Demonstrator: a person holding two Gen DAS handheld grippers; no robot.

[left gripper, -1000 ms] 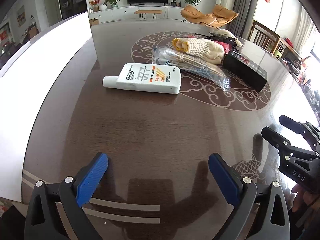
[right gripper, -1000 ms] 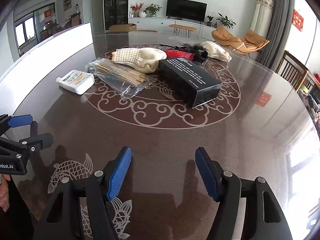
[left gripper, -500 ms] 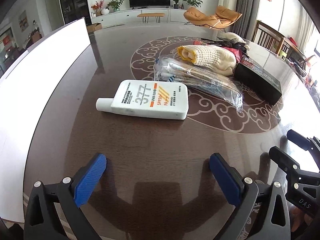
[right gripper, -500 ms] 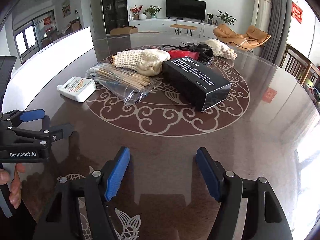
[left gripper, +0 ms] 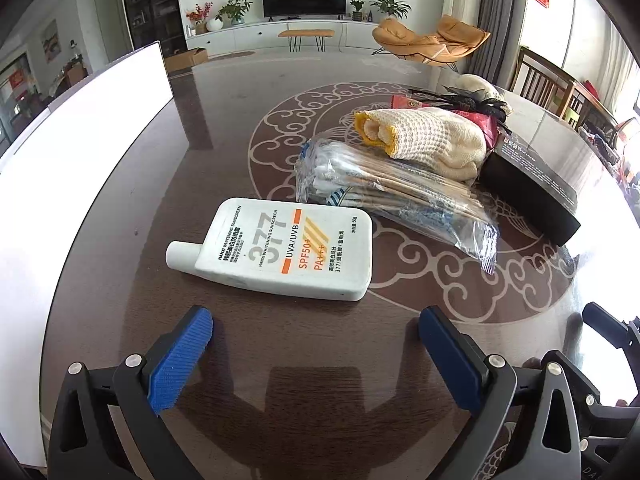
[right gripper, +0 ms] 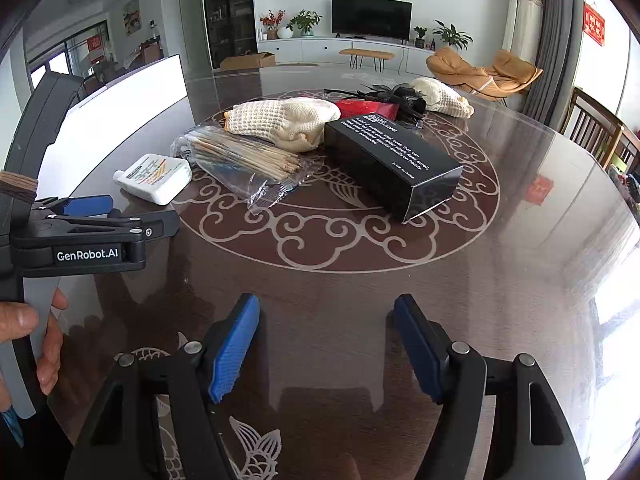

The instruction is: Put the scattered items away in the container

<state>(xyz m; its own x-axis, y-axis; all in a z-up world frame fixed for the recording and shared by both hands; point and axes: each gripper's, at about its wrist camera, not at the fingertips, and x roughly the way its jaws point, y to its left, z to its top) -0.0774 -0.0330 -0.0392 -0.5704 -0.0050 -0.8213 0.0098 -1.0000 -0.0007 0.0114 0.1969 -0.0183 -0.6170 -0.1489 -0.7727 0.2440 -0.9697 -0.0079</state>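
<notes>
Right now the flat white plastic sunscreen bottle [left gripper: 280, 250] lies on the dark shiny table [left gripper: 320, 360], just ahead of the left gripper [left gripper: 316, 356]. Its fingers are wide apart and hold nothing. The bottle looks light, hard and a bit slippery, so squeezing its two long sides seems best. The right gripper [right gripper: 326, 346] is wide open and empty too. Only its view shows the whole long black cardboard box [right gripper: 390, 164]. No container shows in either view.

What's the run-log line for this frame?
left gripper: open, facing sunscreen bottle | right gripper: open, empty | container: unseen
</notes>
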